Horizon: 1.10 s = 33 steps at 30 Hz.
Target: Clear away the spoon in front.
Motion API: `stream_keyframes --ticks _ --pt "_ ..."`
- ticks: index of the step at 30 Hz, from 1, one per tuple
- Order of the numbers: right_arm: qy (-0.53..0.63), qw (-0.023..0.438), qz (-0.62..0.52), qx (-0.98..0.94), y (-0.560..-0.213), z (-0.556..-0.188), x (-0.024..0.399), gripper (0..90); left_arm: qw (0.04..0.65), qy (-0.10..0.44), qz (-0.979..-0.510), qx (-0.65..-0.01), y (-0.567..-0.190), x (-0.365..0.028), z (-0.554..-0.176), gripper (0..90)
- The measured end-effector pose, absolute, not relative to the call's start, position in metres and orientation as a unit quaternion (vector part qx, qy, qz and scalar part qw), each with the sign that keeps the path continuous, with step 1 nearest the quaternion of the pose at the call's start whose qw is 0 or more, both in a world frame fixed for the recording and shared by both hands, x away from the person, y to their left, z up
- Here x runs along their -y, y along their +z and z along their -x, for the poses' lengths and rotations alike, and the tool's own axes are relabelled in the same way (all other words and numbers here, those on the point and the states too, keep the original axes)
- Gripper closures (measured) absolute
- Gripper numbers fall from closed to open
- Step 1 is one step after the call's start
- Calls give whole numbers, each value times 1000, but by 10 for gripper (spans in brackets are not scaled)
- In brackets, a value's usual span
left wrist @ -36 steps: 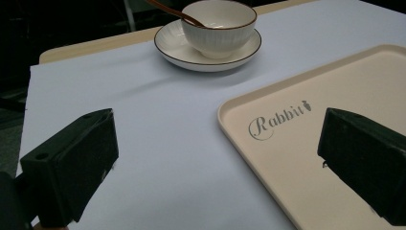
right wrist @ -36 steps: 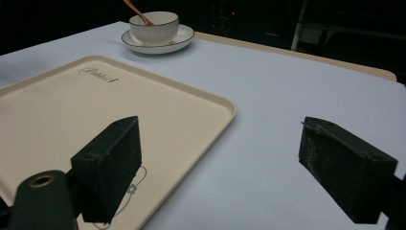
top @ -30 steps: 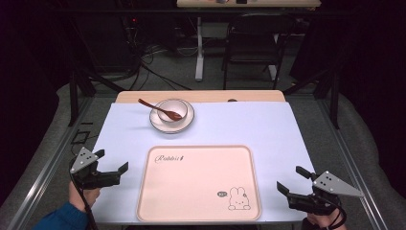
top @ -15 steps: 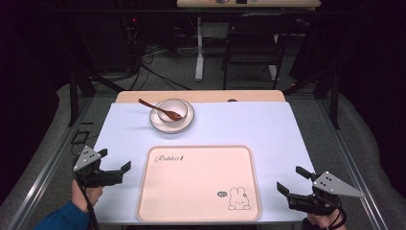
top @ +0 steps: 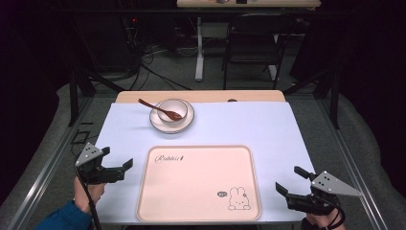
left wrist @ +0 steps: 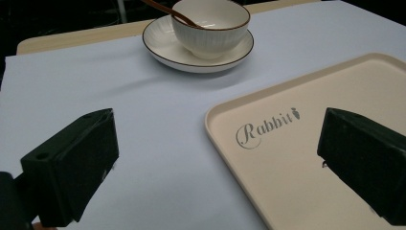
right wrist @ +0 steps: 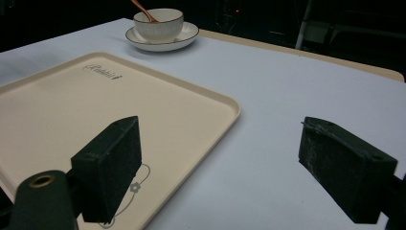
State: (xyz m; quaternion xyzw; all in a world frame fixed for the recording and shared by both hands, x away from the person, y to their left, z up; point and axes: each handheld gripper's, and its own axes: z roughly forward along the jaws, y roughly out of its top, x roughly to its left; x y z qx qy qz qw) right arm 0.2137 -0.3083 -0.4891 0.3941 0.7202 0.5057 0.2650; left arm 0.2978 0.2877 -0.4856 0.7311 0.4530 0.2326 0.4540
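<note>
A cream tray (top: 201, 184) printed with "Rabbit" and a small rabbit lies at the table's near middle, also the tray (left wrist: 306, 158) and the tray (right wrist: 72, 110). Behind it a white bowl (top: 172, 111) stands on a saucer (top: 187, 120) with a brown spoon (top: 155, 108) resting in it; the bowl (left wrist: 210, 26) and the bowl (right wrist: 158, 22) appear farther off. My left gripper (top: 117, 166) hovers open just left of the tray's far left corner, holding nothing. At the near right, my right gripper (top: 290, 181) is open beside the tray's near right corner, holding nothing.
A pale sheet (top: 268, 129) covers the wooden table (top: 143, 97). Beyond the table stand a dark chair (top: 251, 43) and a desk leg (top: 198, 48) with cables on the floor. Metal rails (top: 48, 167) run along both table sides.
My left gripper has drifted slightly right and nearer the tray's left edge. The right gripper, tray and bowl have stayed put.
</note>
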Motion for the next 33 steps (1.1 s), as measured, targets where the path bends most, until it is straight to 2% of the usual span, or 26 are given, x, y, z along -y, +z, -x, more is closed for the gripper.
stream_keyframes --ticks 33 --pt "506 265 -398 -718 -489 -213 310 137 452 250 -700 -492 -481 -278 -364 3"
